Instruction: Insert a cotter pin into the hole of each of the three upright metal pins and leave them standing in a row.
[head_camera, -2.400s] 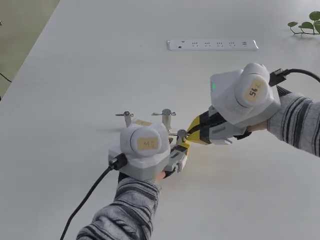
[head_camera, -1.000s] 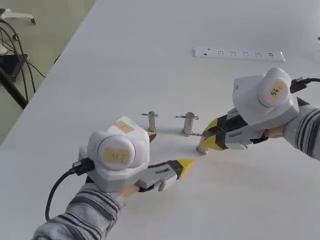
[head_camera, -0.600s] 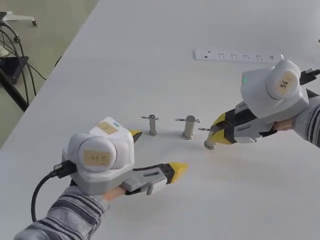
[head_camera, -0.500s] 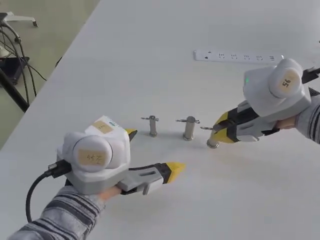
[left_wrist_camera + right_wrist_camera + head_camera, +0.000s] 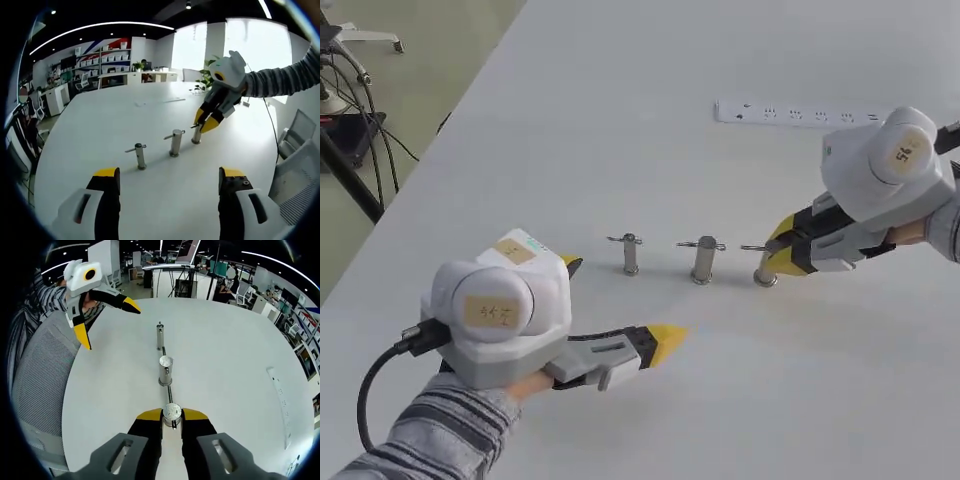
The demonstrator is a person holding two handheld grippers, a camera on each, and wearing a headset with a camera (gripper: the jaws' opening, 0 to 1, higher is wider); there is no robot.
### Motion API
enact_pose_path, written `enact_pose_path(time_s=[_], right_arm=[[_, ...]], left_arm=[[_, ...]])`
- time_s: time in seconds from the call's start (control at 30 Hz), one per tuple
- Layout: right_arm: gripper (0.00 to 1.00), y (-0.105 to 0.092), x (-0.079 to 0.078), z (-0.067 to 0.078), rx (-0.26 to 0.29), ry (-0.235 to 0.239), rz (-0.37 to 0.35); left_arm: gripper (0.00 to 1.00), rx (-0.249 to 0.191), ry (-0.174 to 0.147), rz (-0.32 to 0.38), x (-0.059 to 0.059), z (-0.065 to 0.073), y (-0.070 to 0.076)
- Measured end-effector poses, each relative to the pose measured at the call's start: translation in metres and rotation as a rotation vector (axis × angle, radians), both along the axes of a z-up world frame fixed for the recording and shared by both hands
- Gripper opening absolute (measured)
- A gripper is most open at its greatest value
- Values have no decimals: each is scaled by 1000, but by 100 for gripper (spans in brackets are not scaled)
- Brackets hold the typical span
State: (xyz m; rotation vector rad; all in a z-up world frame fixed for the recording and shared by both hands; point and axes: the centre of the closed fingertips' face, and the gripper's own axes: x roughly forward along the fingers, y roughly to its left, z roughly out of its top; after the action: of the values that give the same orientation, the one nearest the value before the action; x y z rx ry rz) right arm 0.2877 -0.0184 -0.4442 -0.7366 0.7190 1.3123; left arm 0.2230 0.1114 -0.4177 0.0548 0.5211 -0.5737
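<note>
The right claw grips the upright end pin, in line with the middle pin and far pin; the left claw, open and empty, hangs well apart

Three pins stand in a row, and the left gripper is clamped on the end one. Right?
No: it is the right gripper that is clamped on the end pin, as the right gripper view shows; the left gripper is open.

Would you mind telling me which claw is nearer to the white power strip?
Right. The right claw grips the end pin of the row, the pin closest to the power strip; the left claw hangs open on the near side of the row, farther from it.
</note>
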Motion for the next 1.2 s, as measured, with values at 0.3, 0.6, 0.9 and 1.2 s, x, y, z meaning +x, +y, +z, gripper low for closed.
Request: enact_pose_path(time_s=[0.3,0.6,0.9,1.2], right_arm=[[8,-3,1,-6,-14,10,11],[8,-7,3,-7,-21,6,27],[10,-9,4,-8,-30,-27,56],[22,-15,3,6,-11,-84,6]], left_arm=[[78,3,-7,17,5,2,7],[78,4,-4,28,6,2,12],[77,3,1,31,8,1,13],[78,9,-15,29,10,7,15]])
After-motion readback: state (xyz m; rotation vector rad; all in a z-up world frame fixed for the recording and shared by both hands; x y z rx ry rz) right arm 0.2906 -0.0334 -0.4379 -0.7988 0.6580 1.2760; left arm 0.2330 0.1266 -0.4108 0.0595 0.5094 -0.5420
